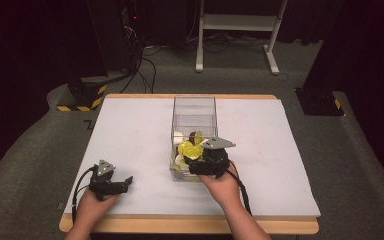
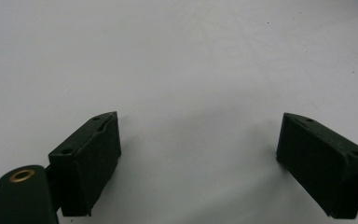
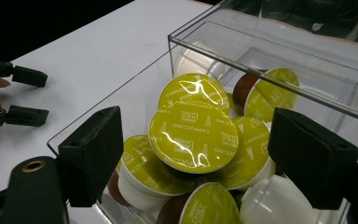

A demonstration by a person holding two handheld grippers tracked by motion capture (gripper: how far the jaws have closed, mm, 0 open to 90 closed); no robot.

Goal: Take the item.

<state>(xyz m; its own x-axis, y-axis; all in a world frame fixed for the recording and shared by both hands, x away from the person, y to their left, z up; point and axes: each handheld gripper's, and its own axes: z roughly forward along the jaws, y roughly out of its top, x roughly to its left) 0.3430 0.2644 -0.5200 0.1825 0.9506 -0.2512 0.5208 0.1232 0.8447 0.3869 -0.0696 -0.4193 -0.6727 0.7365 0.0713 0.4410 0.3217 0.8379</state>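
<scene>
A clear plastic box [image 1: 194, 107] stands in the middle of the white table top. It holds several coffee capsules [image 1: 190, 149] with yellow-green foil lids. My right gripper [image 1: 198, 159] hangs over the box's near end, open. In the right gripper view its jaws stand to either side of the topmost capsule [image 3: 191, 137] without touching it, and more capsules [image 3: 270, 88] lie behind it. My left gripper [image 1: 125, 182] rests low over the table's near left part, open, with nothing between its fingers [image 2: 93, 158]. The left gripper [image 3: 25, 95] is also visible far off in the right gripper view.
The box's far half [image 1: 194, 120] has no capsules. The white table top [image 1: 130, 130] ends in a wooden edge [image 1: 190, 224] along the front. A black-and-yellow striped base [image 1: 82, 97] and a white desk frame [image 1: 240, 30] stand on the floor behind the table.
</scene>
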